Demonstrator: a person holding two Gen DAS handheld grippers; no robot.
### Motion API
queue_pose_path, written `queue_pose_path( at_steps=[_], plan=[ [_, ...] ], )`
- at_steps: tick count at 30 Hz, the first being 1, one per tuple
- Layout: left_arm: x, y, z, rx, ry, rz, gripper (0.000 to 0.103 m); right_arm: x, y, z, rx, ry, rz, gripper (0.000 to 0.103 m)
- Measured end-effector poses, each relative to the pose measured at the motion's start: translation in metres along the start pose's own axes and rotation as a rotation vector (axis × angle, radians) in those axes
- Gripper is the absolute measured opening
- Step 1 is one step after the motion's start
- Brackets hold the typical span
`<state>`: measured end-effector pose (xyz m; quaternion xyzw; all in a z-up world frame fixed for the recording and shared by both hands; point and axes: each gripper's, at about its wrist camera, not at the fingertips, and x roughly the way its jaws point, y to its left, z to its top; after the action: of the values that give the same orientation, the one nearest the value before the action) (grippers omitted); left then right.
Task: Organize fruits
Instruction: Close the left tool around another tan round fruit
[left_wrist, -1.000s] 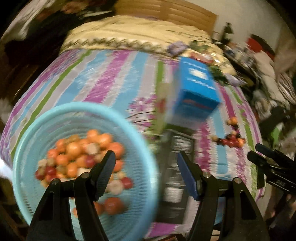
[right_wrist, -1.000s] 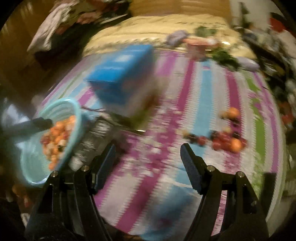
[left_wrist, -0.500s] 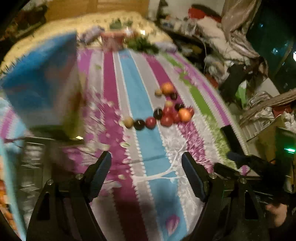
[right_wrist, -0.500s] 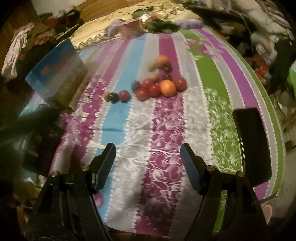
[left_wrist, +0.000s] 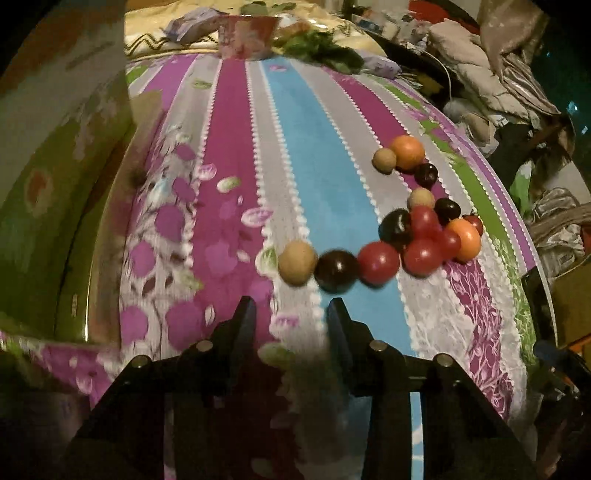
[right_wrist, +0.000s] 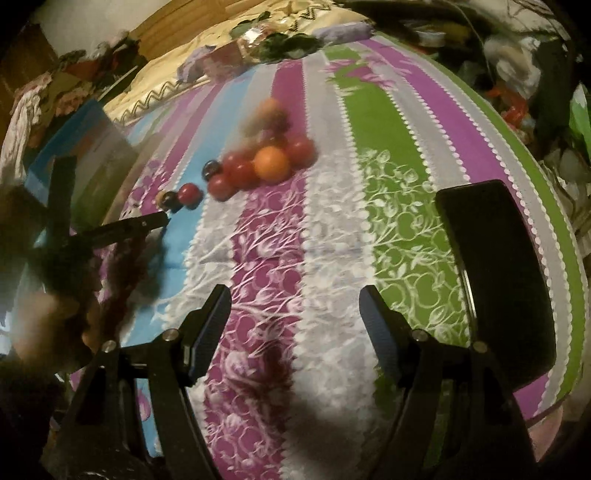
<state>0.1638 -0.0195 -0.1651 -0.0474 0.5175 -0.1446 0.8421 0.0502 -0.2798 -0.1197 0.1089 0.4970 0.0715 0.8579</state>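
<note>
Because the loose fruits lie touching one another in a curved line on the soft striped bedspread (left_wrist: 288, 147), a finger that clips the tan fruit (left_wrist: 297, 263) or the dark plum (left_wrist: 338, 271) beside it could, I judge, send the round ones rolling toward the bed edge. With its jaws partly open and nothing between them, the left gripper (left_wrist: 291, 314) sits just short of that tan fruit. Further back, the right gripper (right_wrist: 295, 306) is spread wide and empty over bare cloth, well apart from the blurred cluster around the orange fruit (right_wrist: 271, 163).
</note>
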Motion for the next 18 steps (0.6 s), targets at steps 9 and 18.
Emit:
queue_pose_path(
  at_steps=[9, 18],
  plan=[
    [0.005, -0.005, 0.023, 0.042, -0.066, -0.053, 0.042, 0.005, -0.002, 0.005, -0.001, -0.01, 0.017, 0.072],
    [-0.007, -0.011, 0.016, 0.054, -0.096, -0.032, 0.02, 0.01, 0.01, 0.022, -0.079, -0.042, 0.057, 0.046]
  ],
)
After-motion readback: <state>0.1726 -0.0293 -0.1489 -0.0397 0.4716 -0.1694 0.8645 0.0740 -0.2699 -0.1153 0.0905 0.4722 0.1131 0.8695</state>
